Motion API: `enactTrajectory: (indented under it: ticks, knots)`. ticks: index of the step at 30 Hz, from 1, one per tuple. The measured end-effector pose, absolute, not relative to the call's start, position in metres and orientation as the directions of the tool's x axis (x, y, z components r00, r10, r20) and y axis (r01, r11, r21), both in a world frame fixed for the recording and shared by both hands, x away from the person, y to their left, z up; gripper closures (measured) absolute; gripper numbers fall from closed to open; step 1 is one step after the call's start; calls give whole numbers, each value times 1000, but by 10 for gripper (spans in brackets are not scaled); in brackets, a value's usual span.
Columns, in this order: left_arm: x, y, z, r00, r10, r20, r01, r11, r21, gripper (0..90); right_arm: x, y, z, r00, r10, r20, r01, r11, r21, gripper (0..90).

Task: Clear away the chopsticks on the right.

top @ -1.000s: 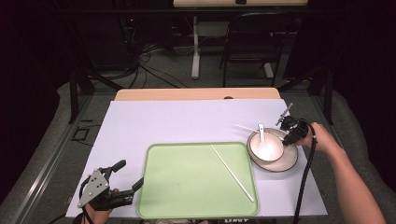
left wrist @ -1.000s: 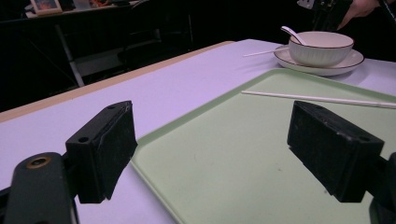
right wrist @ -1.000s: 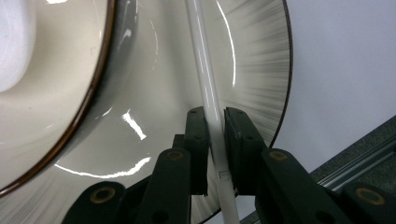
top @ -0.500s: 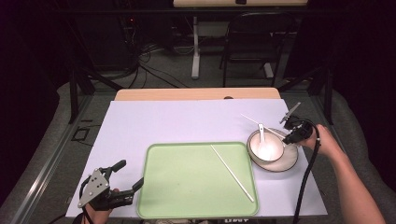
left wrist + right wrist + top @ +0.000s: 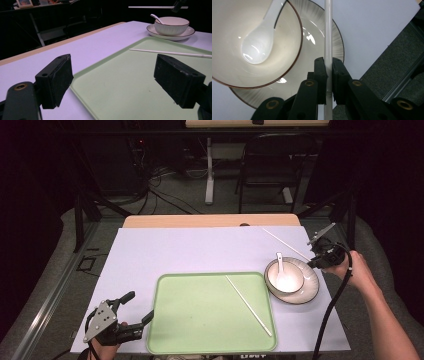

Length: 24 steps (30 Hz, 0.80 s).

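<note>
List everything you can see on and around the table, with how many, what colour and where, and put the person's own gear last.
Tray: one, pale green, near middle of the table.
Chopsticks: two, white; one lies on the tray, one is clamped in the right gripper above the plate.
Bowl: one, cream with dark rim, on the plate.
Plate: one, cream, right of the tray.
Spoon: one, white, in the bowl.
Table cover: one, pale lilac.
Chair: one, dark, beyond the table.
Left gripper: black, open, at the tray's near left corner.
Right gripper: black, shut on a chopstick.
</note>
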State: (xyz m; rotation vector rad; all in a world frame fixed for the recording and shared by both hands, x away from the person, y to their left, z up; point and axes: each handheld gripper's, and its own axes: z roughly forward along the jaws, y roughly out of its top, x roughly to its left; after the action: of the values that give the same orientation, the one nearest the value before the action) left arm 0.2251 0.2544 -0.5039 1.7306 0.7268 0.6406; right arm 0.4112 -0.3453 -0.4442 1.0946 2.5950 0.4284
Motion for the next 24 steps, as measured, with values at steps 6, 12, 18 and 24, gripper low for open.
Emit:
enactTrajectory:
  ticks: [6, 12, 18, 24]
  knots:
    - [225, 255, -504, 666, 743, 61, 152, -216, 965, 154, 397, -333, -423, -651, 742, -162, 634, 648, 422, 836]
    - [225, 255, -504, 666, 744, 61, 151, -214, 965, 154, 382, -317, -409, -636, 757, -151, 633, 624, 459, 836]
    - [225, 255, -504, 666, 743, 62, 150, -215, 965, 154, 367, -300, -405, -636, 761, -128, 625, 606, 493, 836]
    - [225, 255, -504, 667, 742, 62, 151, -217, 964, 154, 351, -275, -409, -644, 759, -95, 624, 593, 509, 836]
